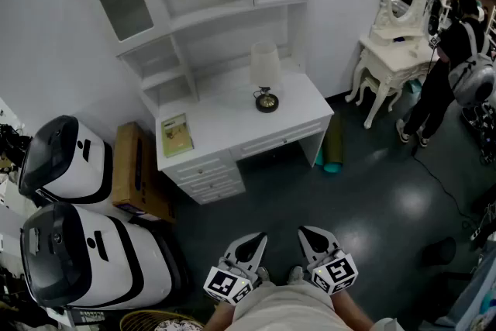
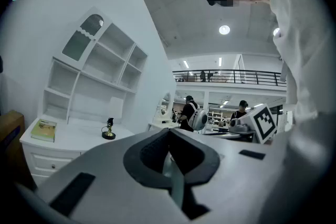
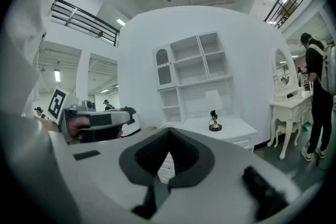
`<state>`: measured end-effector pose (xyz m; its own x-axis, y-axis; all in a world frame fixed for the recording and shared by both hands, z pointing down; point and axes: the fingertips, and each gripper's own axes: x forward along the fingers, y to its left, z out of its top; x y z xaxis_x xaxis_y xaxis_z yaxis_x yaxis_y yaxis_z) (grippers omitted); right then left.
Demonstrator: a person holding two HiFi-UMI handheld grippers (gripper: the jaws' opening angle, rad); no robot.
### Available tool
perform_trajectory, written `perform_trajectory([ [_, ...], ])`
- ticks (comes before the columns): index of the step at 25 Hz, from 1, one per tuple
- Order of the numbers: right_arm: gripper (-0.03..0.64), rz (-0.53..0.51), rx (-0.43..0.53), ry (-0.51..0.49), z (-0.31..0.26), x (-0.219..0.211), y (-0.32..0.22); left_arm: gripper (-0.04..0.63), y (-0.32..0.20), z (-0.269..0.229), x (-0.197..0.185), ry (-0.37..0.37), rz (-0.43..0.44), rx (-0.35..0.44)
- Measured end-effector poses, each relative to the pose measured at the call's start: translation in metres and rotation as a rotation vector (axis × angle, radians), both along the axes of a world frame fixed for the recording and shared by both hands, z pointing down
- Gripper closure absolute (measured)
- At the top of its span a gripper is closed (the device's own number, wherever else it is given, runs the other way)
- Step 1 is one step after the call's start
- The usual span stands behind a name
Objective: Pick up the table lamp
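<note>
Two hand-held grippers, apparently closed, far from table lamp

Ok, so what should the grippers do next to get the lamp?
Probably walk toward the white desk first: the table lamp stands on it, well beyond the left gripper and right gripper, both shut and empty.

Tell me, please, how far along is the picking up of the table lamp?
Done: nothing yet. The table lamp stands untouched on the white desk, with a stretch of dark floor between it and the grippers. In hand: nothing; the left gripper and right gripper are both shut and empty. Left: approach the desk, open a gripper, grip the lamp, lift it.
</note>
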<state>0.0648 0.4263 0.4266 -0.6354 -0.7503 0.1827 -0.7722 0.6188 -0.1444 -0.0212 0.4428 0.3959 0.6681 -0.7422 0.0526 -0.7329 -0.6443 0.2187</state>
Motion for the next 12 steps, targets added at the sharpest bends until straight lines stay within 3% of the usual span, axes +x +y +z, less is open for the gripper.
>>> perform_trajectory([
  [12, 0.605, 0.016, -0.007, 0.001, 0.005, 0.019, 0.003, 0.586, 0.001, 0.005, 0.021, -0.006, 0.010, -0.012],
])
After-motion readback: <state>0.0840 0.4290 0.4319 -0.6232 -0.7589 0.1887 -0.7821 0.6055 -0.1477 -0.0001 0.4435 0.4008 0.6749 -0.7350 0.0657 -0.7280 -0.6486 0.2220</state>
